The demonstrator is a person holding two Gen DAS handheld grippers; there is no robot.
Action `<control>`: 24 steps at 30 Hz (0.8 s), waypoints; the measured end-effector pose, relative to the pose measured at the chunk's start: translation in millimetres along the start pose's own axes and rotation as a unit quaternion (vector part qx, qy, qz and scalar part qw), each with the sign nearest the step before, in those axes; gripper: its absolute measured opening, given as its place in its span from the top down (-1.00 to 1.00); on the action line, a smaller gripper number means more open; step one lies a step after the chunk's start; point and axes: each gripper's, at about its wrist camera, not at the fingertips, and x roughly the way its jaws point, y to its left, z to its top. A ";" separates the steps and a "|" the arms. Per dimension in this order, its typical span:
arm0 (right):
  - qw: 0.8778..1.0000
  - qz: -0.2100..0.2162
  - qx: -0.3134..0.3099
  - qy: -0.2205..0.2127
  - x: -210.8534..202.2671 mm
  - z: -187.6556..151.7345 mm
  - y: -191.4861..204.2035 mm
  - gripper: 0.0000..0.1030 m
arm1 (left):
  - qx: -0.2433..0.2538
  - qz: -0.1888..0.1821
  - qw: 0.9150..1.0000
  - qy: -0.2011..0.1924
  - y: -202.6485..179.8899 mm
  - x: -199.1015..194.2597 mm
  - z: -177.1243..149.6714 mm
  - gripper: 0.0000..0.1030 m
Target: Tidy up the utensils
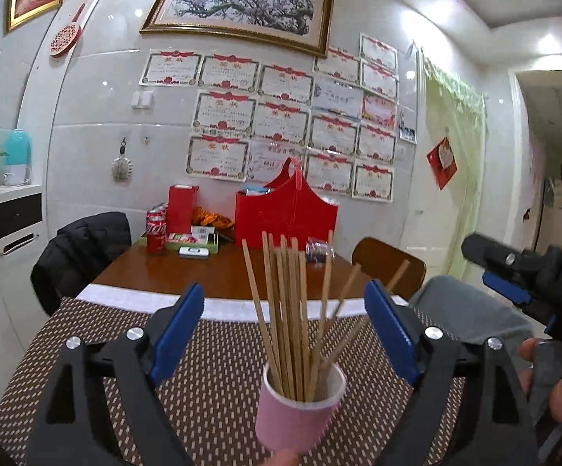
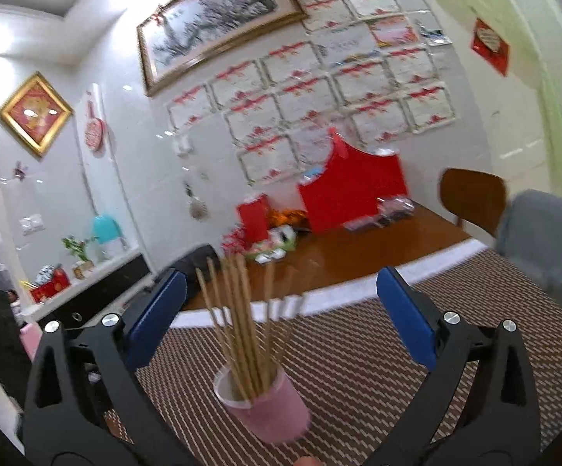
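A pink paper cup (image 1: 296, 411) stands on the woven placemat (image 1: 211, 380) and holds several wooden chopsticks (image 1: 288, 310) upright, some leaning right. My left gripper (image 1: 285, 310) is open, its blue pads wide apart on either side of the chopsticks and above the cup. The right gripper shows at the right of the left wrist view (image 1: 514, 279). In the right wrist view the cup (image 2: 265, 404) and the chopsticks (image 2: 238, 326) sit between the fingers of my open right gripper (image 2: 281, 310). Neither gripper holds anything.
The wooden table (image 1: 211, 275) carries a red bag (image 1: 285, 213), a red box (image 1: 182, 209), a cola can (image 1: 156, 233) and small packets at its far end. A chair with a black jacket (image 1: 83, 252) stands left, a wooden chair (image 1: 389, 264) right, with a grey cloth (image 1: 471, 310).
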 end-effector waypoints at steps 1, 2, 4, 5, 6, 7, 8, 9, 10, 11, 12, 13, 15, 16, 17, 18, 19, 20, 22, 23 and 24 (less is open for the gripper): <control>1.000 -0.011 -0.001 0.010 -5.4 -2.2 -2.1 -0.88 | 0.002 0.007 1.000 0.003 -2.6 -9.1 -0.2 -0.62; 1.000 -0.020 -0.003 0.018 -9.1 -4.8 -4.1 -0.88 | 0.005 0.011 1.000 0.006 -4.2 -14.9 0.2 -0.62; 0.998 -0.039 -0.009 0.039 -19.3 -11.1 -7.6 -0.88 | 0.013 0.017 1.000 0.015 -8.0 -31.4 1.3 -0.62; 0.998 -0.045 -0.011 0.044 -23.9 -13.2 -8.3 -0.88 | 0.017 0.022 0.999 0.018 -9.4 -36.7 2.2 -0.62; 0.997 -0.055 -0.014 0.048 -29.7 -15.7 -8.4 -0.88 | 0.021 0.024 0.999 0.022 -11.0 -44.5 2.5 -0.62; 0.997 -0.063 -0.016 0.052 -34.1 -17.7 -8.2 -0.88 | 0.022 0.024 0.999 0.023 -11.9 -53.4 2.4 -0.62; 0.996 -0.068 -0.017 0.056 -38.7 -19.3 -7.2 -0.88 | 0.023 0.025 0.999 0.023 -12.8 -61.6 2.4 -0.62; 0.996 -0.067 -0.018 0.060 -43.6 -21.2 -6.1 -0.88 | 0.025 0.028 0.999 0.022 -13.8 -68.4 2.4 -0.62; 0.996 -0.067 -0.023 0.063 -49.0 -22.1 -2.8 -0.88 | 0.028 0.033 0.999 0.021 -15.0 -75.7 3.0 -0.62; 0.995 -0.070 -0.030 0.064 -53.5 -22.6 0.9 -0.88 | 0.030 0.037 0.999 0.021 -15.9 -81.4 3.8 -0.62; 0.995 -0.074 -0.037 0.063 -57.9 -22.7 4.9 -0.88 | 0.030 0.038 0.999 0.021 -16.0 -85.6 3.6 -0.62; 0.994 -0.075 -0.047 0.060 -64.9 -22.8 10.8 -0.88 | 0.030 0.039 0.999 0.023 -16.2 -90.0 3.8 -0.62; 0.993 -0.081 -0.061 0.055 -74.9 -23.4 19.0 -0.88 | 0.028 0.047 0.998 0.027 -16.4 -99.5 2.1 -0.62; 0.993 -0.081 -0.065 0.055 -78.6 -23.9 21.7 -0.88 | 0.028 0.052 0.998 0.028 -16.7 -103.4 0.5 -0.62; 0.993 -0.083 -0.069 0.055 -82.6 -24.2 24.5 -0.88 | 0.028 0.056 0.998 0.029 -17.6 -107.0 -0.9 -0.62; 0.992 -0.085 -0.072 0.055 -87.7 -25.5 27.2 -0.88 | 0.027 0.059 0.997 0.032 -18.4 -108.0 -1.6 -0.63; 0.992 -0.086 -0.074 0.057 -91.2 -26.3 29.0 -0.88 | 0.026 0.060 0.997 0.036 -18.6 -109.8 -2.8 -0.63; 0.992 -0.087 -0.075 0.060 -93.9 -26.7 31.0 -0.88 | 0.023 0.060 0.997 0.041 -18.8 -112.3 -4.9 -0.63; 0.990 -0.093 -0.082 0.062 -99.6 -27.0 34.3 -0.88 | 0.019 0.063 0.997 0.043 -18.7 -117.2 -8.6 -0.63; 0.990 -0.097 -0.086 0.063 -103.0 -27.7 35.7 -0.88 | 0.019 0.066 0.997 0.044 -18.9 -118.5 -9.9 -0.63; 0.989 -0.099 -0.090 0.063 -106.3 -28.4 36.5 -0.88 | 0.021 0.072 0.996 0.047 -19.6 -119.9 -11.2 -0.63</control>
